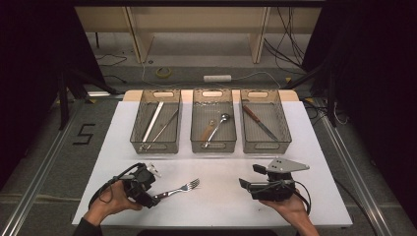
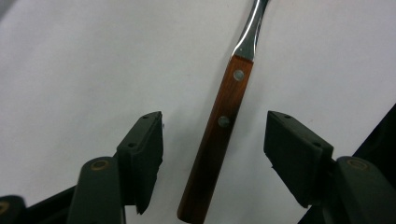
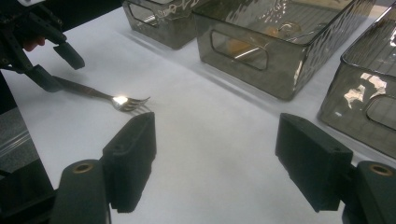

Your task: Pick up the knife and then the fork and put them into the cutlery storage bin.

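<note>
while the left gripper [image 2: 212, 154] sat open around one fork [image 1: 179, 189] near the worktop's [image 1: 226, 201] front edge, right gripper [image 3: 215, 158] open, three bins [image 1: 213, 123] lined the back, floor tape [image 1: 84, 133] read "5".

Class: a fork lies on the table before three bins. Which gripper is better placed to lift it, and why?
Left. The left gripper has its open jaws on either side of the fork handle, not touching it. The right gripper sits apart, open and empty.
</note>
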Tool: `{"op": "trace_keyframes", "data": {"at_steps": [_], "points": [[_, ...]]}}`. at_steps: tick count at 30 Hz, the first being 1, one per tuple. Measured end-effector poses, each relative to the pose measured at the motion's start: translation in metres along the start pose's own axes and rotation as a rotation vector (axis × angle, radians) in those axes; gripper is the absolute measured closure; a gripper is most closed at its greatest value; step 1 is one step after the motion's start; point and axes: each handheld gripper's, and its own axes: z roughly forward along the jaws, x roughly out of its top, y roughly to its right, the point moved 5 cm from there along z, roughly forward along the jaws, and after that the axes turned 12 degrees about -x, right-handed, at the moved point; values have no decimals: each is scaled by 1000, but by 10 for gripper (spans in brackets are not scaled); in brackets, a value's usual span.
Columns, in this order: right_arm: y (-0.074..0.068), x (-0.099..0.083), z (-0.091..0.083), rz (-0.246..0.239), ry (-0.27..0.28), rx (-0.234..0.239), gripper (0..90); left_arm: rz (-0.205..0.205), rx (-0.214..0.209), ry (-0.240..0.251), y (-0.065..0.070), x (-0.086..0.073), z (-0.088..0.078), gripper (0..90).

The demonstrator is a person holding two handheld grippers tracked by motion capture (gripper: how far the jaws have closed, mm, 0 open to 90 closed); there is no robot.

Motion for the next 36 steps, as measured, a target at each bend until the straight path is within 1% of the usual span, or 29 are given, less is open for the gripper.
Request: {"op": "trace_keyframes", "data": {"at_steps": [5, 9, 12, 14, 17, 19, 22, 24, 26, 28, 29, 33, 36], "points": [[0, 0, 0, -1, 3, 1, 300, 33, 3, -33, 0, -4, 3, 485], [0, 0, 0, -1, 2, 2, 300, 38, -4, -32, 0, -6, 4, 555], [0, 0, 0, -2, 2, 2, 300, 55, -3, -29, 0, -7, 4, 595], [0, 0, 0, -2, 2, 2, 300, 62, -4, -40, -1, -8, 5, 620], [0, 0, 0, 0, 4, 1, 299, 70, 1, -50, -1, -8, 7, 641], [0, 0, 0, 2, 4, 0, 297, 88, 12, -60, -1, -8, 7, 658], [0, 1, 0, 3, 3, 0, 291, 103, 8, -62, 0, -8, 7, 687], [0, 1, 0, 6, 4, -1, 288, 118, 14, -60, 1, -8, 8, 704], [0, 1, 0, 7, 4, 0, 287, 145, 16, -75, 2, -8, 8, 715], [0, 1, 0, 7, 4, 0, 287, 170, 16, -79, 3, -8, 8, 734], [0, 1, 0, 7, 5, 0, 287, 171, 18, -82, 3, -8, 8, 747], [0, 1, 0, 7, 4, 1, 287, 173, 7, -71, 2, -8, 8, 751], [0, 1, 0, 7, 4, 1, 287, 174, 8, -70, 3, -8, 8, 752]]}}
